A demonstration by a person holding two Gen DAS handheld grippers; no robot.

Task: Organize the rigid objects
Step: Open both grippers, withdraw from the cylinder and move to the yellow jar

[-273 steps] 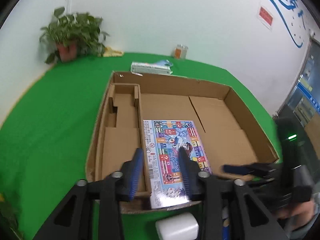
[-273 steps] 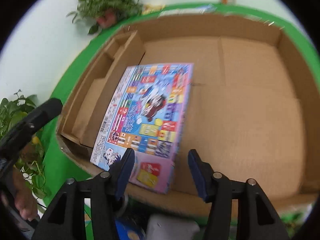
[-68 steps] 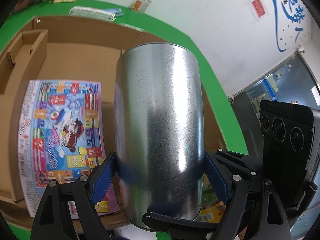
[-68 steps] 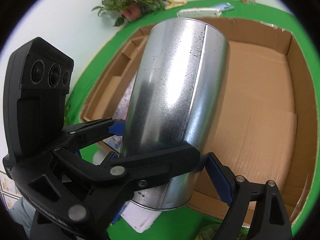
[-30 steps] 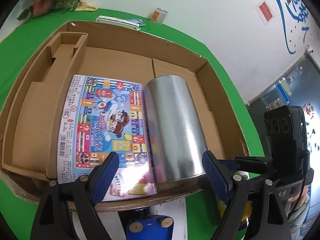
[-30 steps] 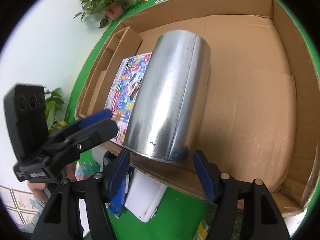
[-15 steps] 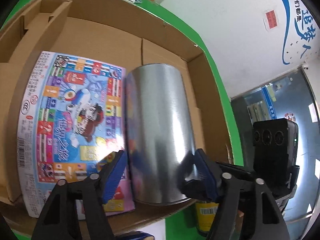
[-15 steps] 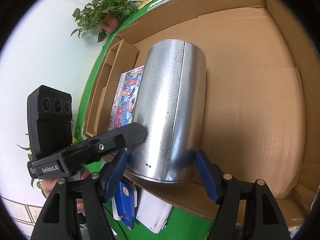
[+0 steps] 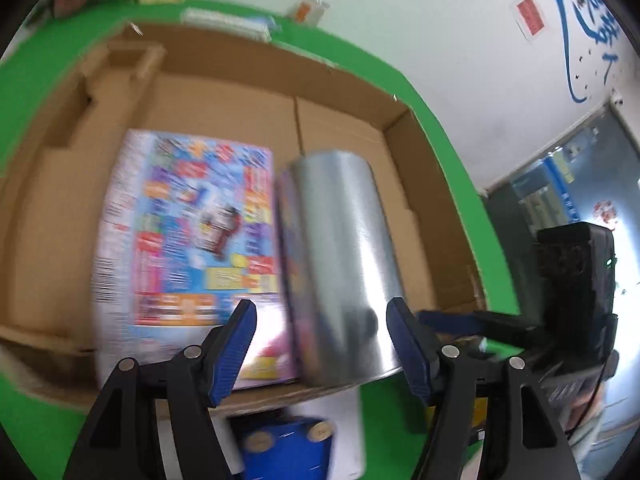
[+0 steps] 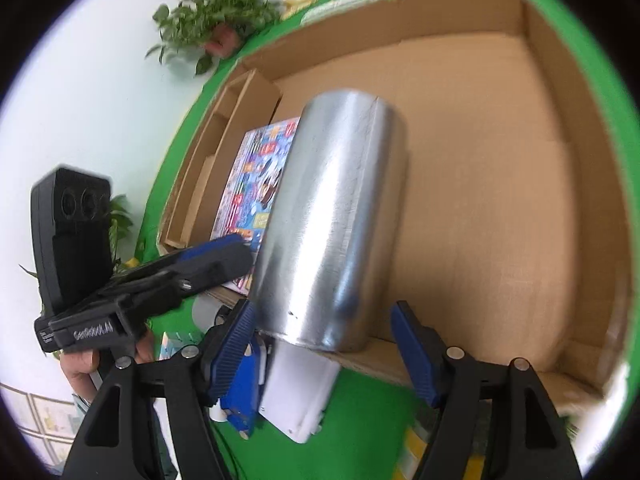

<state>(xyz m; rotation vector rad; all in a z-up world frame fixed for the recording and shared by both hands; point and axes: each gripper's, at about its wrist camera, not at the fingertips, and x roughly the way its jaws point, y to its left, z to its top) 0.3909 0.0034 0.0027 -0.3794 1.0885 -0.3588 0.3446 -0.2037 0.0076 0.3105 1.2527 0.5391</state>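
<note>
The metal can (image 9: 336, 264) lies in the cardboard box (image 9: 416, 184) beside the game board (image 9: 188, 236). The left hand-held gripper (image 9: 320, 344) stands apart around it; the right hand-held gripper (image 10: 324, 352), just widening, is not gripping it.

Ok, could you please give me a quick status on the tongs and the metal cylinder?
Left tongs open, right tongs opening, both empty. Metal cylinder lying in cardboard box beside game board. Nothing blocking.

Each black plastic two-finger gripper, left gripper (image 9: 320, 344) and right gripper (image 10: 322, 354), carries ribbed blue fingertip pads (image 10: 412, 354) inboard of the jaws. Silver screw heads (image 9: 450, 351) sit behind the pads. White lettering (image 10: 92, 333) marks the left unit's body.
</note>
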